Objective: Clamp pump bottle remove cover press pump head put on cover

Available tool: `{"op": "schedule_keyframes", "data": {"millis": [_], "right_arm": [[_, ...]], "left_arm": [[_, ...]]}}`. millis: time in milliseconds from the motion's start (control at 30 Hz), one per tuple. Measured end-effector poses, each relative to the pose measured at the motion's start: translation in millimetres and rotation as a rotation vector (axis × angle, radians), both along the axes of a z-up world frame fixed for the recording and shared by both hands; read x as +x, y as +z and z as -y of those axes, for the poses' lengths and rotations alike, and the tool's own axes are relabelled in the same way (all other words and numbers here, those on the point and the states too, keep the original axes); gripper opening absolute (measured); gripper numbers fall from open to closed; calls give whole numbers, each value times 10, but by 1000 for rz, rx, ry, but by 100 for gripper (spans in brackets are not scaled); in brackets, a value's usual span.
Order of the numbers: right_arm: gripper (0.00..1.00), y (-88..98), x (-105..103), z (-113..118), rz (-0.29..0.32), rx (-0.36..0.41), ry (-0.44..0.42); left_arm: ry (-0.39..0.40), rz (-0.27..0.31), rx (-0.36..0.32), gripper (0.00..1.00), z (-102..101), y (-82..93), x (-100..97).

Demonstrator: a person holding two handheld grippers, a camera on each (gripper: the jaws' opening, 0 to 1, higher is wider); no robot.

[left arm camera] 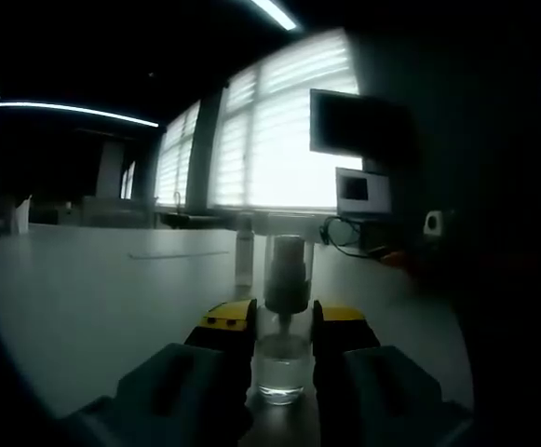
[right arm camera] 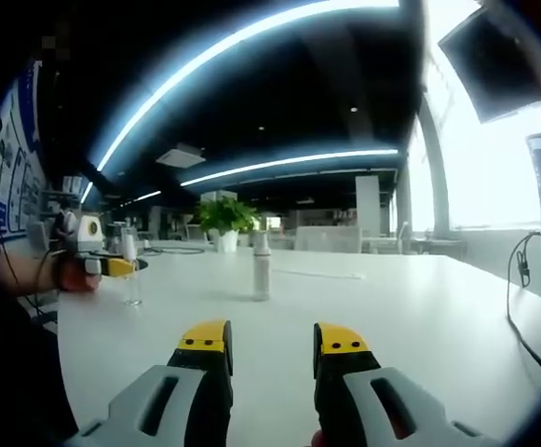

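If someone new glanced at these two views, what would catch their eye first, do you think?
Probably the clear pump bottle clamped between the left gripper's yellow-tipped jaws, its cover on. Next, the right gripper, open over the white table, with a second bottle standing beyond.

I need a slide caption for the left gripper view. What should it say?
Left gripper clamps a clear pump bottle upright on a white table.

Clear pump bottle (left arm camera: 282, 349) — upright, cover on.
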State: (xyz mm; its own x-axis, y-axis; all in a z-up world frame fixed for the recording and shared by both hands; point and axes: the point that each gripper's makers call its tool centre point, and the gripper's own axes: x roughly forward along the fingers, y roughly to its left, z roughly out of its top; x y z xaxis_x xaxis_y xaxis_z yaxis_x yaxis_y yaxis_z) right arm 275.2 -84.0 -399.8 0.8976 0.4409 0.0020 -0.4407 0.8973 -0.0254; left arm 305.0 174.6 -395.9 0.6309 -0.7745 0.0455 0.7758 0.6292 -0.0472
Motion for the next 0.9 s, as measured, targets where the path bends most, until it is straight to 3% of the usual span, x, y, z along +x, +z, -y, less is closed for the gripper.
{"op": "schedule_keyframes", "data": {"millis": [133,167,200,267,367,467,667,900], "right_arm": [[29,20,-9,-16,0,-1,-4],[28,78,8,26,41,-42,-45],[25,79,-13,-26,37,-54,-39],[25,135,-42,-145,26,12,-7],[26,191,-63,-320,27,-27,24],[27,325,-103,-508,32,-10,67],[27,450,-110,-613,8,59,102],[26,542,-147,-792,0,63,145]], "left_arm": [[2,2,1,15,3,1,-1],[4,3,2,15,4,1,-1],[4,1,1,15,4,1,-1],[5,-1,0,15,4,1,-2],[7,-3,0,15,5,0,-2],[6,-6,-1,15,10,0,-6],[6,-10,-4,15,4,-2,-3],[12,-21,-14,15,-7,-2,16]]}}
